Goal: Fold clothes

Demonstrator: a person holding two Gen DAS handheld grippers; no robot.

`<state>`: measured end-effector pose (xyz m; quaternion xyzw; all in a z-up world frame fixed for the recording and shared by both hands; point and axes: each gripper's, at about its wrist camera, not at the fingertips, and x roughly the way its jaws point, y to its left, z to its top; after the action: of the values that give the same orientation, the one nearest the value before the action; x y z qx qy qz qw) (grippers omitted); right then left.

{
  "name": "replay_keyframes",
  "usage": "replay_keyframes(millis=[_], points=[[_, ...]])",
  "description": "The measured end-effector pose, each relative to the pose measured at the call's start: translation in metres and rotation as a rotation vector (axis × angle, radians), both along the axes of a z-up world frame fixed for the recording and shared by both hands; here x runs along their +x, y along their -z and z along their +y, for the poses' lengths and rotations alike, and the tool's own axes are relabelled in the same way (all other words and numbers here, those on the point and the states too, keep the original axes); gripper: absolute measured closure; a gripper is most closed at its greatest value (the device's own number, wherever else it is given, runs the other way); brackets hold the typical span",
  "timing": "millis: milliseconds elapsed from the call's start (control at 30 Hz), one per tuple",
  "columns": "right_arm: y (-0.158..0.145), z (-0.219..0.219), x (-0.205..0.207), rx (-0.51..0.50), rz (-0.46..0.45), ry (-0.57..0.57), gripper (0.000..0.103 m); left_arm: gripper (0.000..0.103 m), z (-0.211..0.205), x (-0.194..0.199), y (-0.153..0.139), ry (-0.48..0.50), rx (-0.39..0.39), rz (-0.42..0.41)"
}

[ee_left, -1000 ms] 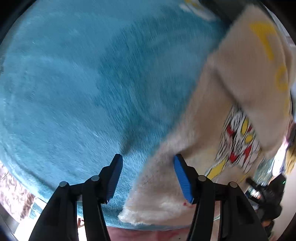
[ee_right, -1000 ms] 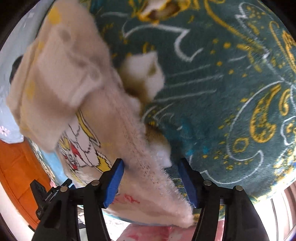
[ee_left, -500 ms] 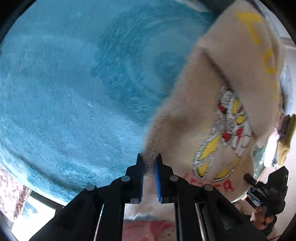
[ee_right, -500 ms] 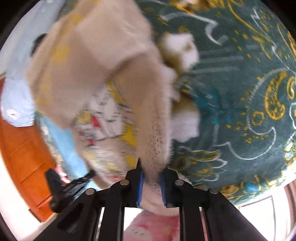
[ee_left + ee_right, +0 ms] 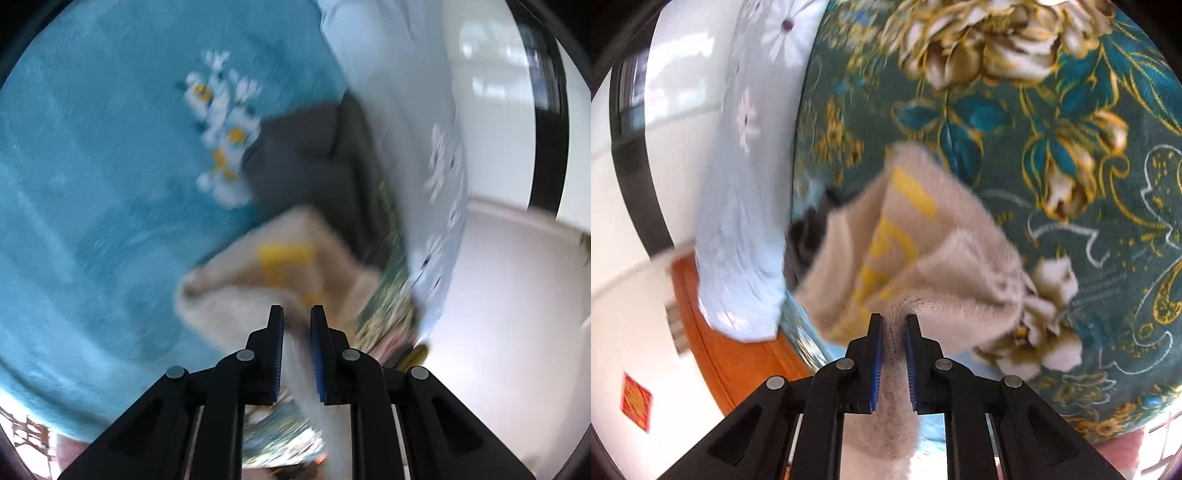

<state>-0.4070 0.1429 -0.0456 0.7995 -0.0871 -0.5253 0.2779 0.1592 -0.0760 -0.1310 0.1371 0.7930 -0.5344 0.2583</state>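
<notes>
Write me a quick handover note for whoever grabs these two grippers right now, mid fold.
Left gripper: shut on the beige sweater.
Right gripper: shut on the same sweater, at another edge.
The sweater hangs bunched between them above the teal blanket and the floral blanket; a dark grey garment lies beyond.
Done: both edges gripped and lifted.
Left: lay it down, finish the fold.

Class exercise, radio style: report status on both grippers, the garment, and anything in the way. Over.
Left gripper shut on beige sweater. Right gripper shut on it too. Sweater bunched above blanket. Dark garment lies just beyond; image blurred.
</notes>
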Motion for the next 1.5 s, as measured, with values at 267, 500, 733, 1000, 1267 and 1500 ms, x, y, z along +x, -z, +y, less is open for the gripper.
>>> replay_keyframes(millis=[267, 500, 733, 1000, 1267, 1500], points=[[-0.011, -0.011, -0.017, 0.044, 0.074, 0.037, 0.065, 0.077, 0.011, -0.001, 0.009, 0.101, -0.006, -0.212], [0.017, -0.033, 0.006, 0.129, 0.135, -0.184, 0.033, 0.055, 0.015, -0.035, 0.022, 0.295, -0.093, -0.399], [0.044, -0.065, 0.014, 0.247, 0.261, -0.365, 0.033, 0.053, 0.000, -0.062, 0.035, 0.453, -0.175, -0.526], [0.073, -0.052, 0.003, 0.227, 0.176, -0.306, 0.033, 0.042, -0.005, -0.040, 0.078, 0.351, -0.079, -0.318], [0.087, -0.038, 0.001, 0.199, 0.118, -0.225, 0.032, 0.032, 0.017, -0.013, 0.113, 0.154, 0.078, -0.109], [0.083, -0.030, 0.007, 0.225, 0.098, -0.166, 0.042, 0.037, 0.039, 0.000, 0.116, 0.024, 0.144, -0.064]])
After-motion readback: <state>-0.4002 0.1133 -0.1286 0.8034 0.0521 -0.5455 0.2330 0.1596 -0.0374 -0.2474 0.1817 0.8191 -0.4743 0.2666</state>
